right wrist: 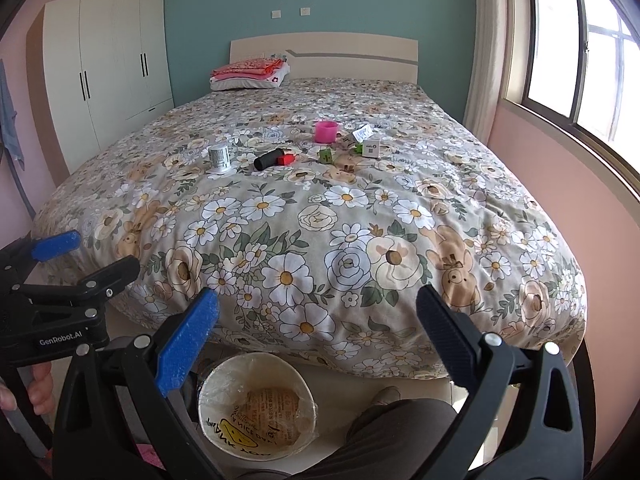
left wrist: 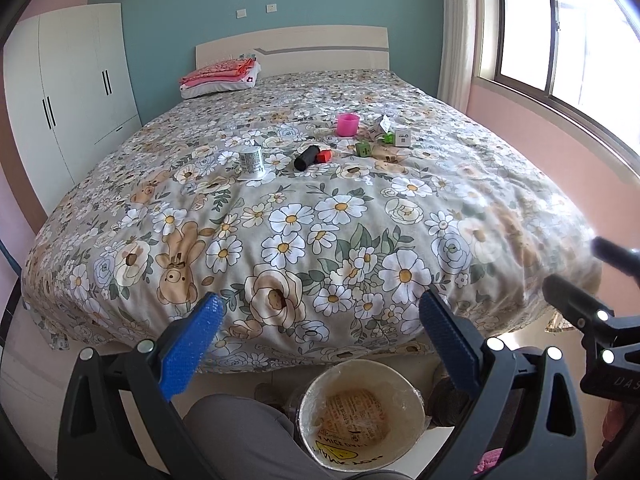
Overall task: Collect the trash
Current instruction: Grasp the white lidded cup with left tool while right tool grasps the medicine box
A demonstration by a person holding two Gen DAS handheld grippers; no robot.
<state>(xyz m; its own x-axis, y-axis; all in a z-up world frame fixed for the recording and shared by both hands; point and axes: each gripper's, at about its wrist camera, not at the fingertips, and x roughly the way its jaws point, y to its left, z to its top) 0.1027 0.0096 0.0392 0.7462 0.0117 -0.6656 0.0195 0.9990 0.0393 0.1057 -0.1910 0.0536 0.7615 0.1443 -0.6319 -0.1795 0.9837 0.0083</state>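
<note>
Trash lies mid-bed on the floral duvet (left wrist: 320,220): a grey printed cup (left wrist: 251,161) (right wrist: 219,158), a black roll (left wrist: 305,157) (right wrist: 267,160) with a red piece (left wrist: 323,155) (right wrist: 286,159), a pink cup (left wrist: 347,124) (right wrist: 326,131), a green carton (left wrist: 363,149) (right wrist: 325,155) and small white boxes (left wrist: 402,137) (right wrist: 372,148). A lined paper bin (left wrist: 360,412) (right wrist: 256,406) stands on the floor below the bed's foot. My left gripper (left wrist: 320,312) and right gripper (right wrist: 318,306) are open and empty, above the bin, short of the bed.
A pillow with folded red cloth (left wrist: 220,74) lies by the headboard (left wrist: 292,46). A white wardrobe (left wrist: 72,96) stands left, a window (left wrist: 560,32) and pink wall right. The person's knee (left wrist: 240,436) is beside the bin.
</note>
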